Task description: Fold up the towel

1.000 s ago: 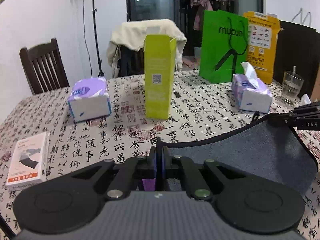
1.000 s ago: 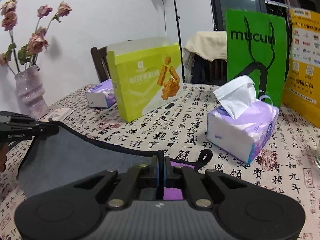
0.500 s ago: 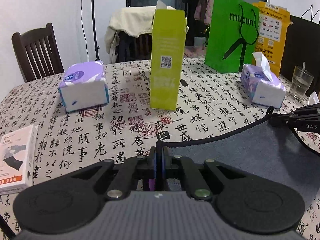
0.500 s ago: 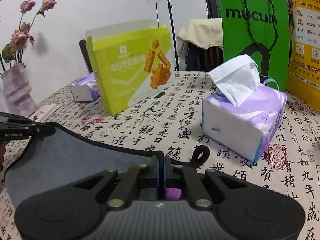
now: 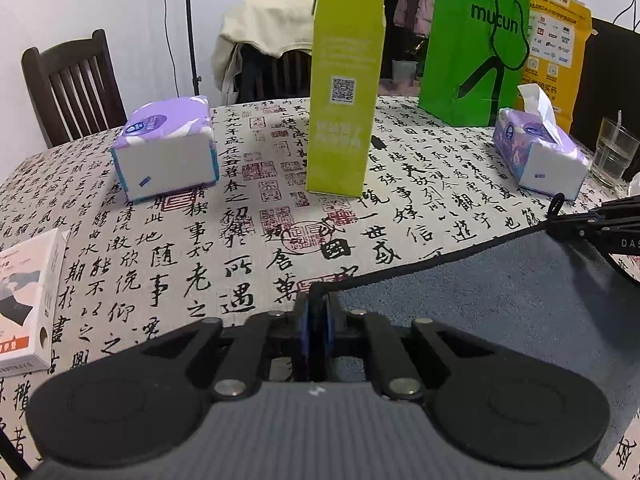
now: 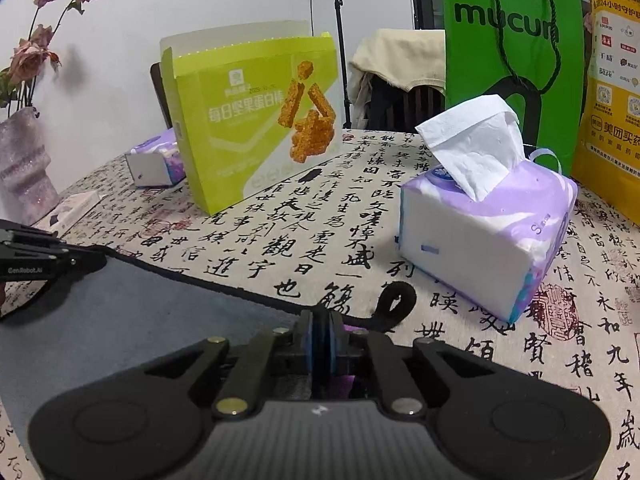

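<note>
The grey towel (image 5: 500, 304) with black edging hangs stretched between my two grippers, just above the patterned tablecloth. My left gripper (image 5: 316, 300) is shut on its left corner. My right gripper (image 6: 322, 320) is shut on the other corner, beside the towel's black hanging loop (image 6: 394, 304). In the left wrist view the right gripper (image 5: 560, 226) shows at the far right, pinching the towel edge. In the right wrist view the left gripper (image 6: 102, 260) shows at the far left, on the towel (image 6: 140, 312).
A green snack box (image 5: 344, 92) stands mid-table. A purple tissue pack (image 5: 168, 148) lies left of it; an open tissue pack (image 6: 488, 224) lies close to my right gripper. A green bag (image 5: 476, 52), yellow bag (image 5: 556, 44), glass (image 5: 612, 152), vase (image 6: 24, 168) and small white box (image 5: 28, 300) surround.
Both grippers have moved forward over the table carrying the towel's edge toward the boxes, which now look nearer. Both stay shut on the towel.
</note>
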`<state>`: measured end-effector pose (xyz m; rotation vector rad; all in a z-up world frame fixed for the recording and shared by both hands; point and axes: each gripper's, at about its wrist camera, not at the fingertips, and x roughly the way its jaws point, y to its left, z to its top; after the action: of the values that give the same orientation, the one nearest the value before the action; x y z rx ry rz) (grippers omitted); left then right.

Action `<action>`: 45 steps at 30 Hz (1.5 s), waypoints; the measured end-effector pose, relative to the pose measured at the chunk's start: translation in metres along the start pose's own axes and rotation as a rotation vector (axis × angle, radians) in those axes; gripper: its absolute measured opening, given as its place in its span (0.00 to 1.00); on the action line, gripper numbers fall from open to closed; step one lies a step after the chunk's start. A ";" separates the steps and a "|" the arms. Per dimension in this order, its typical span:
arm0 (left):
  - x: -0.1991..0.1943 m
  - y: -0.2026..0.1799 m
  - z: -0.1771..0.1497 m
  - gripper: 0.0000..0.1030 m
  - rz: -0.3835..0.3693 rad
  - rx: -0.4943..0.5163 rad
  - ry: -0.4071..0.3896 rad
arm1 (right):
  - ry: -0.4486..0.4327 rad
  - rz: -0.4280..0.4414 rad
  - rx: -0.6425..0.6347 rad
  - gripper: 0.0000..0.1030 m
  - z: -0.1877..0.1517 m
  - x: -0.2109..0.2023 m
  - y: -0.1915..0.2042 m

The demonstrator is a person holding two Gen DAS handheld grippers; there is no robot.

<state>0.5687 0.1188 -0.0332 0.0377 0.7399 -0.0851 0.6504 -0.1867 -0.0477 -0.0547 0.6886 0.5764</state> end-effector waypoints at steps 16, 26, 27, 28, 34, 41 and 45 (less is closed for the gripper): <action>-0.021 -0.005 0.002 0.86 0.063 -0.036 -0.011 | -0.036 -0.073 -0.030 0.82 0.008 -0.014 0.009; -0.049 -0.012 0.002 1.00 0.107 -0.045 -0.076 | -0.090 -0.095 -0.022 1.00 0.011 -0.037 0.013; -0.053 -0.013 0.002 1.00 0.107 -0.049 -0.076 | -0.094 -0.098 -0.022 1.00 0.011 -0.041 0.014; -0.057 -0.013 0.002 1.00 0.109 -0.055 -0.077 | -0.100 -0.102 -0.020 1.00 0.012 -0.045 0.015; -0.081 -0.019 -0.003 1.00 0.127 -0.063 -0.093 | -0.120 -0.123 -0.021 1.00 0.010 -0.066 0.025; -0.113 -0.030 -0.014 1.00 0.130 -0.061 -0.107 | -0.148 -0.120 -0.022 1.00 0.003 -0.097 0.042; -0.133 -0.037 -0.022 1.00 0.133 -0.055 -0.116 | -0.157 -0.124 -0.032 1.00 -0.004 -0.113 0.052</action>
<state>0.4529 0.0916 0.0399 0.0294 0.6214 0.0594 0.5505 -0.1988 0.0255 -0.0810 0.5198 0.4670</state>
